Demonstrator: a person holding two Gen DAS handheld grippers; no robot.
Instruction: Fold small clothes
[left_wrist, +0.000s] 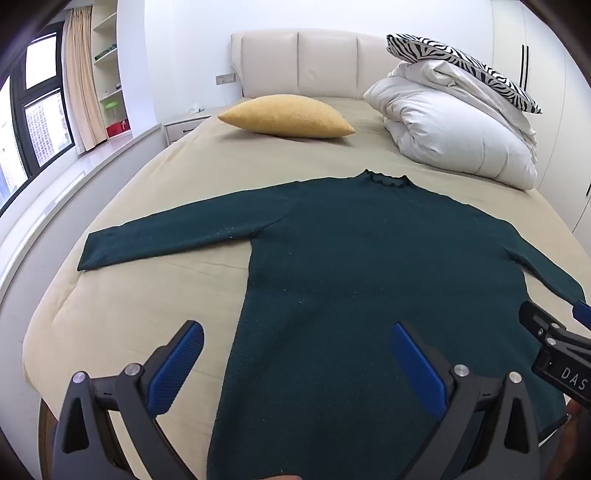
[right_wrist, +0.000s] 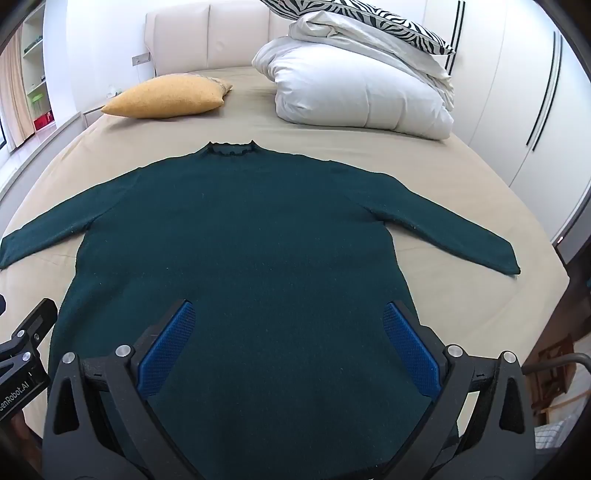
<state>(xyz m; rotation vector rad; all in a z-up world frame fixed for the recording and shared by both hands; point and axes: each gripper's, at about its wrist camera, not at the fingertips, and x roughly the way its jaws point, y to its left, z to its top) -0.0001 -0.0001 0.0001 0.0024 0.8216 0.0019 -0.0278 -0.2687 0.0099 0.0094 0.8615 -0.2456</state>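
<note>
While both tools hang above the hem, the green sweater (right_wrist: 240, 236) is seen flat on the bed (right_wrist: 461, 177), collar at twelve o'clock. Left gripper (left_wrist: 297, 341) and right gripper (right_wrist: 288, 319) are spread wide, nothing held. Sleeves run nine to three; each cuff is judged nearer its own side's gripper.

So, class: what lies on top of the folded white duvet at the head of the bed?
A zebra-striped pillow rests on the white duvet, overhanging it to the right. Whatever sits under the duvet is covered; only the bed sheet shows around it.
</note>
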